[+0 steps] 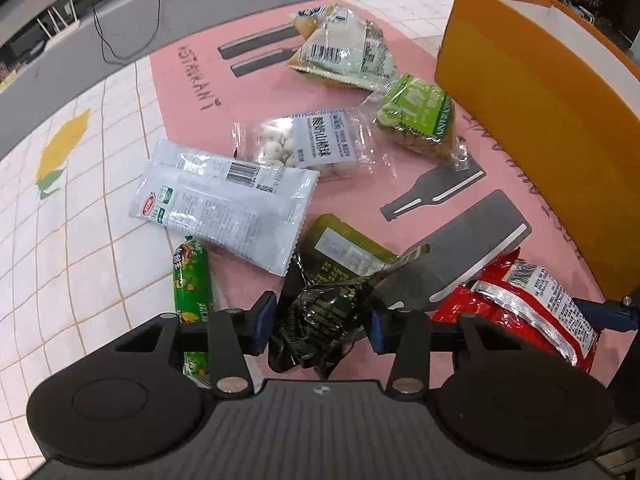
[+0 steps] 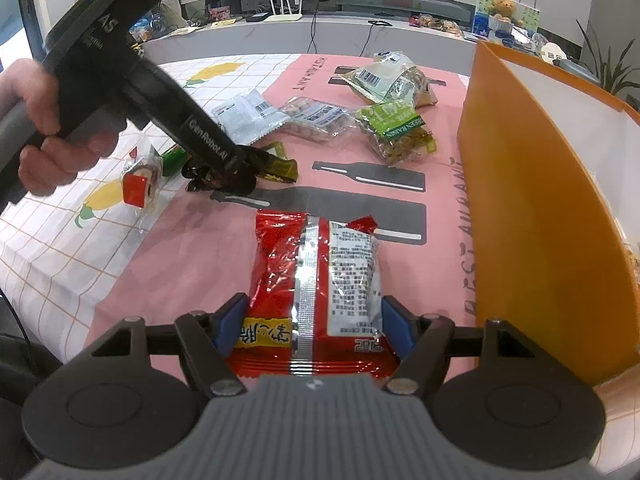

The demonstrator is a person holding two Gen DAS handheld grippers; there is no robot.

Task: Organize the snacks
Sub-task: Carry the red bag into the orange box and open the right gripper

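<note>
Hidden in part: the orange box [image 1: 532,120], cut off at the right edge of both views, inside barely visible. Tablecloth [image 1: 80,240] of white grid and pink print, covered in places by packets. Lower half of the green sausage stick [image 1: 191,276] lost behind the left gripper's body. Print on most labels too small to read.

Around, from large to small: white flat packet [image 1: 224,204] lying across the cloth's white-pink border; pale packet with barcode [image 1: 344,48] at the far end; clear bag of white balls [image 1: 308,146] just beside the white packet; green-labelled raisin bag [image 1: 420,116] near the box wall; olive-green pouch [image 1: 344,248] under the white packet's corner; small red-capped item in clear wrap [image 2: 140,184] on the white grid, apart from the rest.

Red snack packet [image 2: 316,280] flat on the pink print, close to the orange box, its near end between the blue pads of the right gripper [image 2: 314,320]; pads at both edges of the packet, seemingly pressing, packet lying on the cloth.

Dark crumpled packet [image 1: 324,320] on the cloth beside the olive pouch, sitting between the fingers of the left gripper [image 1: 320,322]; jaws partly closed, one blue pad at each side of the packet, contact on the right side hard to confirm. A hand [image 2: 48,128] around the left gripper's handle.
</note>
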